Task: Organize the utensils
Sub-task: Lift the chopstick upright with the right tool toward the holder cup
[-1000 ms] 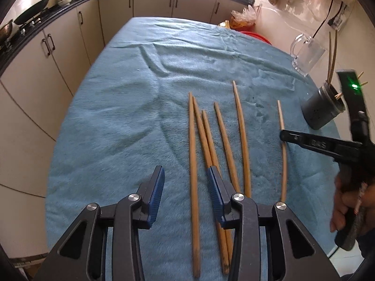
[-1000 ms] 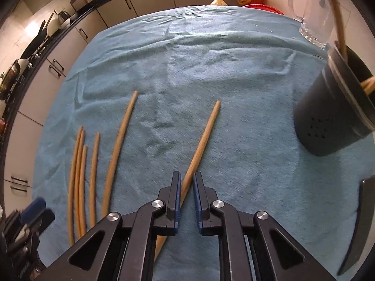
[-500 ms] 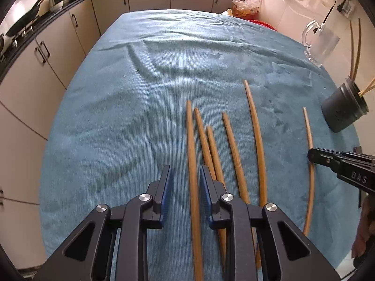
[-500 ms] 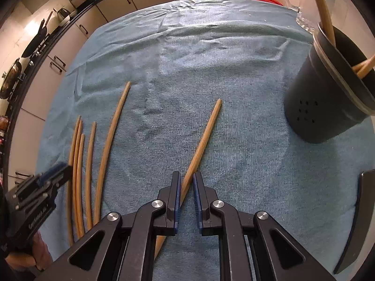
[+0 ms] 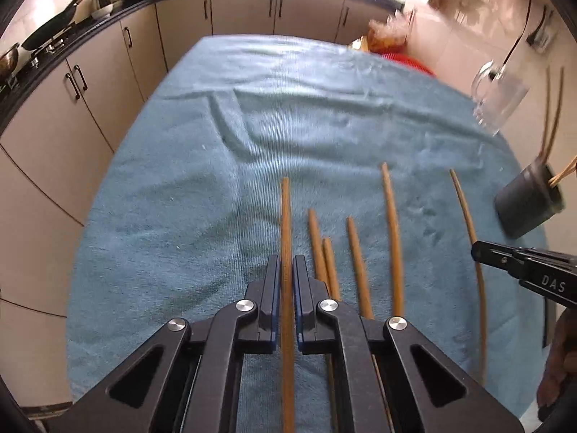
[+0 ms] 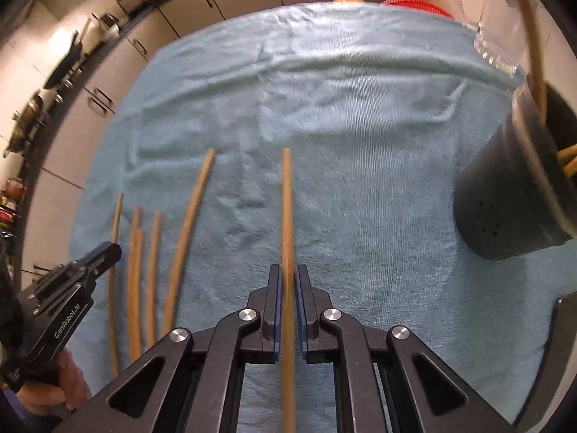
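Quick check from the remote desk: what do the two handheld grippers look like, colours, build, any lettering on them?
Both are black plastic. The left gripper and right gripper each have two triangular cut-out arms, silver round pivot pins and blue pads on the inner finger faces. White lettering shows on their sides: "DAS" on the right one in the left wrist view, "GenRobot.AI" on the left one in the right wrist view. No cables are visible.

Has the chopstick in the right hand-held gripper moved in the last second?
Yes. The chopstick has swung from slanting toward the dark holder to pointing straight ahead; the right hand-held gripper is shut on it.
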Demonstrator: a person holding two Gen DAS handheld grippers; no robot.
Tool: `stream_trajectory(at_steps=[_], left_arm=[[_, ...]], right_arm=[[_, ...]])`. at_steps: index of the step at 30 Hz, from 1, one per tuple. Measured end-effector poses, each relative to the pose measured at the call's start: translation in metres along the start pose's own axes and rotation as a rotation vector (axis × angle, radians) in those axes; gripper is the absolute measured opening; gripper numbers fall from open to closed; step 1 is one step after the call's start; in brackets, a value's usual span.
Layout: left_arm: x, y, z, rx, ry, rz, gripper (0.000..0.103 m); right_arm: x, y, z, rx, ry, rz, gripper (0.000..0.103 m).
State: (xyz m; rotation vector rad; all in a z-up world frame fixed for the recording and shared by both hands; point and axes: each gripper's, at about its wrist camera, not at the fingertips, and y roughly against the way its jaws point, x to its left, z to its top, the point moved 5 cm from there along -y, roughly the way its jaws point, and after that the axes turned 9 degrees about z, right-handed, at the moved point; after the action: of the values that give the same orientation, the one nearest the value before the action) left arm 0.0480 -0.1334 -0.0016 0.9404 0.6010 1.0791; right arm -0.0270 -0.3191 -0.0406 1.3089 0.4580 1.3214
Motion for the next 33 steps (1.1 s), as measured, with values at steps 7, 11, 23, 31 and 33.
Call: stream_trajectory(at_steps=[7, 11, 23, 31, 33], left_arm=[[0.004, 0.049, 0.008, -0.112, 0.025, -0.029, 0.006], [0.003, 0.075, 0.01, -0.165, 0.033, -0.048, 0.006], [-0.004, 0.133, 0.009, -0.271, 0.002, -0.077, 0.006], [-0.007, 0.16, 0.012, -0.32, -0.019, -0.077, 0.006], [-0.007, 0.165, 0.014, -0.332, -0.025, -0.074, 0.006]], right_arm=[[0.021, 0.046, 0.0, -0.144, 0.041, 0.04, 0.007], [0.035, 0.072, -0.005, -0.21, 0.076, 0.045, 0.007], [0.059, 0.121, -0.036, -0.333, 0.109, 0.054, 0.007], [0.063, 0.147, -0.045, -0.393, 0.103, 0.064, 0.007], [0.064, 0.154, -0.045, -0.411, 0.098, 0.066, 0.007]])
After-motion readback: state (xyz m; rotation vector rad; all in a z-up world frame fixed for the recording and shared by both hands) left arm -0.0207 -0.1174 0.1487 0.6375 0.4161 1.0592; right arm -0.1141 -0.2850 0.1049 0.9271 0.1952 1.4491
